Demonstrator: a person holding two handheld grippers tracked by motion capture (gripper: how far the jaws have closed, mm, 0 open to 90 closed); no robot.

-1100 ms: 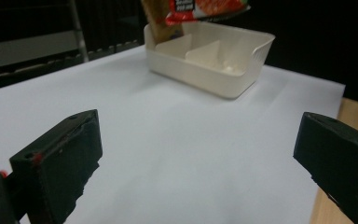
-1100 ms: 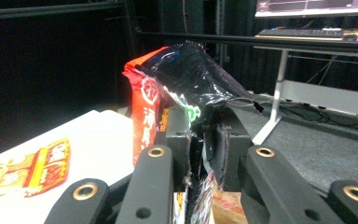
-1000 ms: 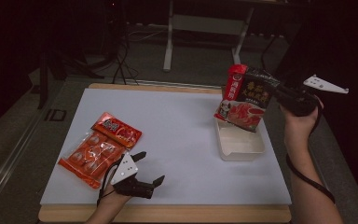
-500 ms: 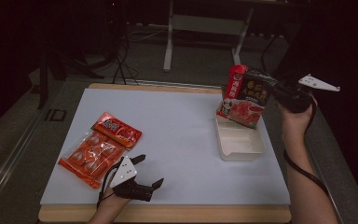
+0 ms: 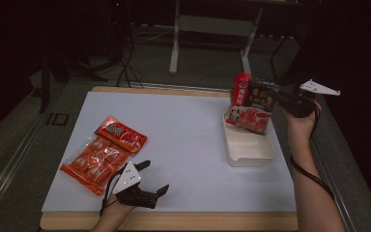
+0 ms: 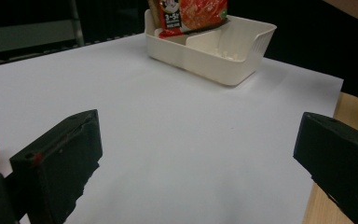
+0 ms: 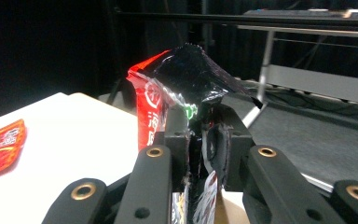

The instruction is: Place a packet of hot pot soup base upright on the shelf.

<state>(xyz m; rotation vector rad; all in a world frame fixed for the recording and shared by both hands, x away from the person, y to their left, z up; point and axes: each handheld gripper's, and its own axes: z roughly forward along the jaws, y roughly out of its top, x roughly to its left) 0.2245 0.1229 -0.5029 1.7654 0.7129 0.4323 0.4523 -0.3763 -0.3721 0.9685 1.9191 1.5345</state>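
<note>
My right gripper (image 5: 277, 99) (image 7: 199, 140) is shut on the top edge of a black and red food packet (image 5: 254, 109) (image 7: 191, 74). The packet hangs upright, its lower edge inside the far end of a white divided tray (image 5: 251, 151) (image 6: 223, 56). A taller red packet (image 5: 242, 89) (image 7: 147, 108) stands against it on the far side. The held packet's bottom (image 6: 193, 14) shows in the left gripper view. My left gripper (image 5: 156, 176) (image 6: 196, 154) rests near the table's front left, open, with nothing between its jaws.
A small red sachet (image 5: 121, 134) (image 7: 2, 147) and a clear pack of red sausages (image 5: 92, 160) lie on the white sheet (image 5: 183, 130) just left of the left gripper. A wooden table edge (image 5: 174, 221) runs along the front. Dark floor and a metal stand lie beyond.
The right gripper has come down a little with the packet, bringing its lower edge into the tray. The left gripper has stayed where it was.
</note>
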